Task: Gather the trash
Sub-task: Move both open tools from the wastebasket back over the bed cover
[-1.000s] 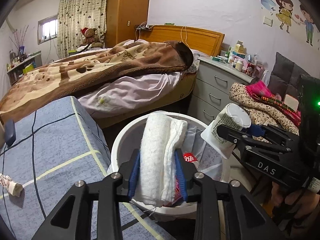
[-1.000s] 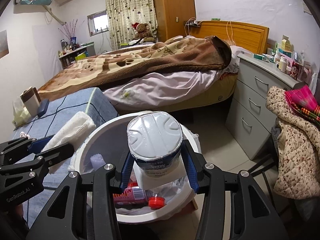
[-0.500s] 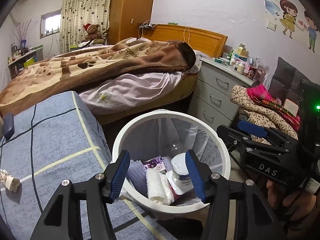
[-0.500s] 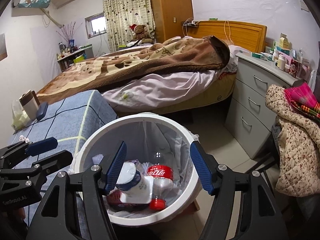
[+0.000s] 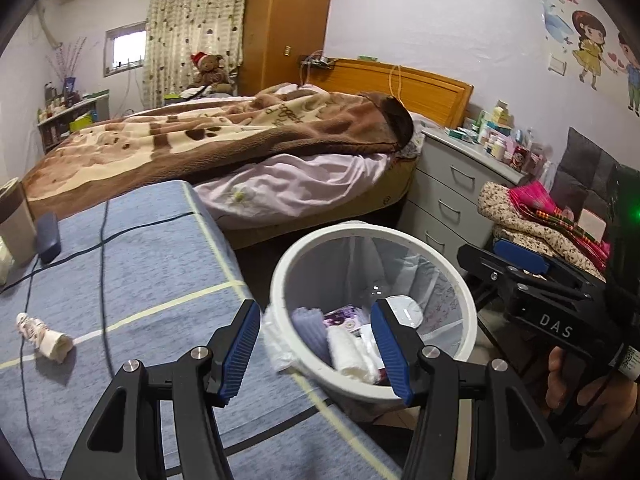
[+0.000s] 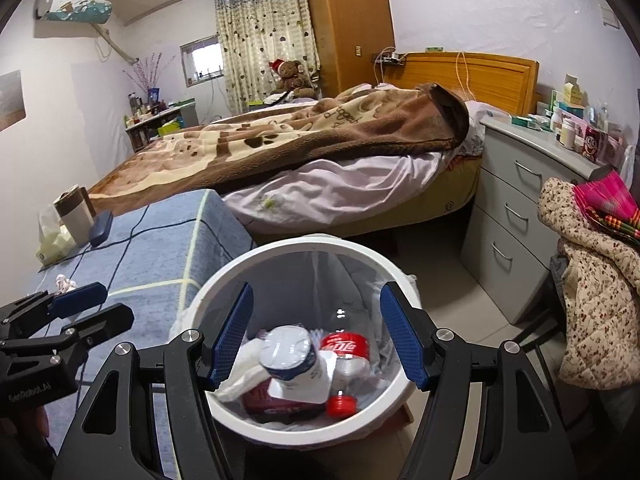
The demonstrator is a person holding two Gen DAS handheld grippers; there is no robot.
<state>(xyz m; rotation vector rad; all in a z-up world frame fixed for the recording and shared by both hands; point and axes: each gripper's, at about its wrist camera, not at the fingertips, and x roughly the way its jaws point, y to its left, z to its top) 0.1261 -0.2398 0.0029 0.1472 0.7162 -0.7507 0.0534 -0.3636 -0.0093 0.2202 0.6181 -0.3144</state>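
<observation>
A white round trash bin [image 5: 472, 304] [image 6: 280, 250] with a clear liner stands on the floor beside a blue-covered table [image 5: 140, 272]. In it lie a white towel roll [image 5: 348, 354], a white cup [image 6: 294, 364] and a cola bottle [image 6: 346, 350]. My left gripper [image 5: 316, 350] is open and empty over the bin's near left rim. My right gripper [image 6: 316, 336] is open and empty above the bin. A crumpled paper scrap [image 5: 42, 336] lies on the table's left; it also shows small in the right wrist view [image 6: 64, 282].
A cup [image 6: 76, 214], a dark case [image 6: 100, 228] and a tissue pack [image 6: 54, 242] sit at the table's far end, with a black cable [image 5: 104, 280] across it. A bed [image 5: 224, 148], a grey drawer unit [image 6: 516, 216] and piled clothes [image 6: 596, 288] surround the bin.
Both grippers opened: the towel roll dropped from the left and the white cup from the right into the bin. Both then pulled back and up a little; the left one swung leftward.
</observation>
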